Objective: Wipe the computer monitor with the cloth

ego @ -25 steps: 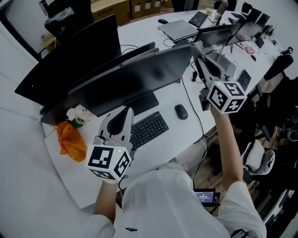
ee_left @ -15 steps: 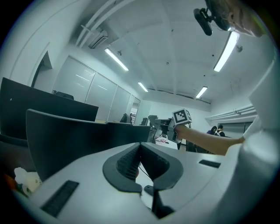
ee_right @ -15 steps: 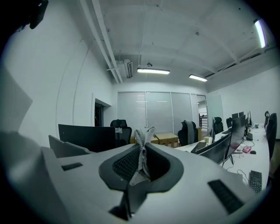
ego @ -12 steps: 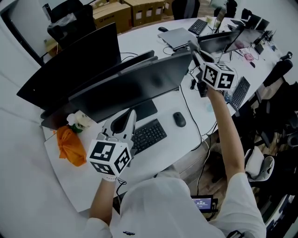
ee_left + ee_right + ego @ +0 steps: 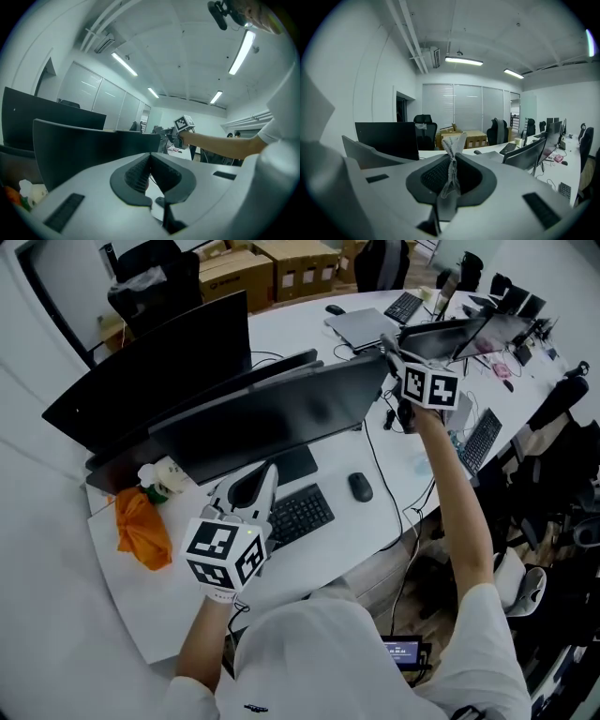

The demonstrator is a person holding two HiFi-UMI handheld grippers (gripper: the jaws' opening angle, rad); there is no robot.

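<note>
- At the upper right corner of the monitor [image 5: 281,413], the right claw [image 5: 394,348] was raised at arm's length. Its jaws were clamped on a thin grey cloth [image 5: 452,145] that stuck out past their tips, so fabric rather than plastic would meet the screen.
- The cloth sat by the monitor's top edge; whether it touched the panel could not be told. Placing it at a corner looked like the setup for a sweep across.
- The left claw [image 5: 255,486] hung low over the keyboard [image 5: 300,512], jaws together on nothing, apparently parked clear of the screen.
- The monitor stood dark on the white desk [image 5: 337,545], with the mouse [image 5: 360,487] in front and an orange bag [image 5: 141,526] near its left end, well apart from the cloth.
- Wiping seemed barely begun.
</note>
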